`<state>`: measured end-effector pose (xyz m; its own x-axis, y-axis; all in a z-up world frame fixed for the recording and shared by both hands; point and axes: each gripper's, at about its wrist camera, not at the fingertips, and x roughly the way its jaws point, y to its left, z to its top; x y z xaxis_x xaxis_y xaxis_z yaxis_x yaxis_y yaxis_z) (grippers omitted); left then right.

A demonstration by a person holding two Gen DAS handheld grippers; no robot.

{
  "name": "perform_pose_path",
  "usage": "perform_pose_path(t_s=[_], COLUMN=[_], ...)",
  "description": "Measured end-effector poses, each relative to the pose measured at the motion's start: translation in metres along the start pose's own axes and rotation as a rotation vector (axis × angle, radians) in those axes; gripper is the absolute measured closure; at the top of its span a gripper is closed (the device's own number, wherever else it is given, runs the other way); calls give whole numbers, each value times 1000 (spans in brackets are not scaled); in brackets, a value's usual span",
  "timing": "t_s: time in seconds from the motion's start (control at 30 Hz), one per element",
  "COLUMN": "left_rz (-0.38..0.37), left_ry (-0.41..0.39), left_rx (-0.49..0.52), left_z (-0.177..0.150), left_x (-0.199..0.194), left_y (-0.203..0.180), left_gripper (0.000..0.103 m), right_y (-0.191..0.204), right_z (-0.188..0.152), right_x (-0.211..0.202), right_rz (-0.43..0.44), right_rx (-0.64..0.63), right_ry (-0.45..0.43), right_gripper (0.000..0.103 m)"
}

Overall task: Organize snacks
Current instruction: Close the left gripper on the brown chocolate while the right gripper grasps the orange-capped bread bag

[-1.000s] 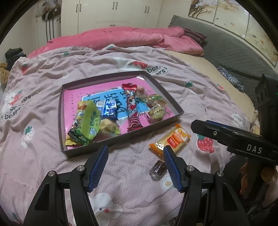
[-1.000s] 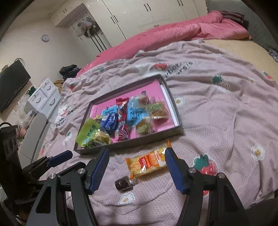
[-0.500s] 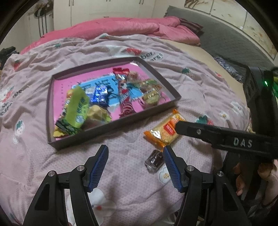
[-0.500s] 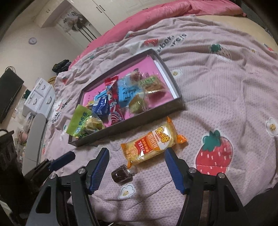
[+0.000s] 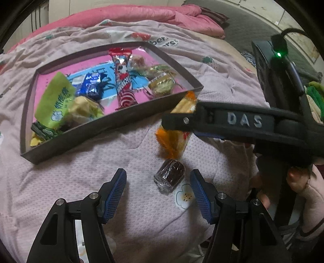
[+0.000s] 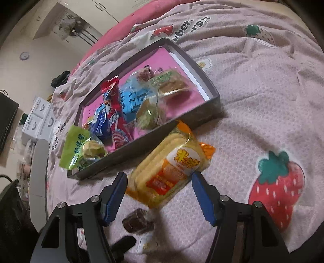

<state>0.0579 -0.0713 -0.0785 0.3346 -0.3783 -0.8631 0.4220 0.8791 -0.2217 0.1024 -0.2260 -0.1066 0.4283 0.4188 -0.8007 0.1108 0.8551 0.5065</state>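
left gripper (image 5: pixel 158 188) hovering agape, brown candy (image 5: pixel 169 175) lying between jaws | right gripper (image 6: pixel 159 189) hanging agape; yellow packet (image 6: pixel 172 172) just ahead, long axis running near-left to far-right

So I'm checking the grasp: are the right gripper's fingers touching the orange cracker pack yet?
Apart. The right wrist view shows bedspread between both blue fingers and the orange cracker pack.

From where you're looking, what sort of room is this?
Most likely a bedroom: the snacks lie on a bed under a strawberry-print blanket, a pink duvet is bunched behind, and white wardrobe doors line the wall.
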Motion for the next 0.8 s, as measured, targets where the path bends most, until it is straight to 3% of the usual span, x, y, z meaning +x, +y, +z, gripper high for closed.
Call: perform_pose_path(t_s=[0.23,0.4,0.43,0.5,0.6,0.8], left_rz=[-14,-26,-33,-34,-67,-68], left_ry=[13,4,5,9,27,24], left_rx=[-9,-11,-11,0,17,45], left_z=[0,2,3,5,7,9], left_x=[8,13,14,16,23,25], left_y=[2,3,3,0,-5,-10], left_gripper=[36,36,38,55,70,73], right_y=[9,1,-2,-9,-14,-19], right_z=[5,8,9,9,9,10], right_x=[17,14,12,9,4,-8], right_rz=[-39,-30,-22,-5,25,113], right_rx=[-63,-91,-84,-77,-65,-49], right_ry=[-20,-32,-31,-29,-30,-42], right_gripper=[37,58,61,64,67,69])
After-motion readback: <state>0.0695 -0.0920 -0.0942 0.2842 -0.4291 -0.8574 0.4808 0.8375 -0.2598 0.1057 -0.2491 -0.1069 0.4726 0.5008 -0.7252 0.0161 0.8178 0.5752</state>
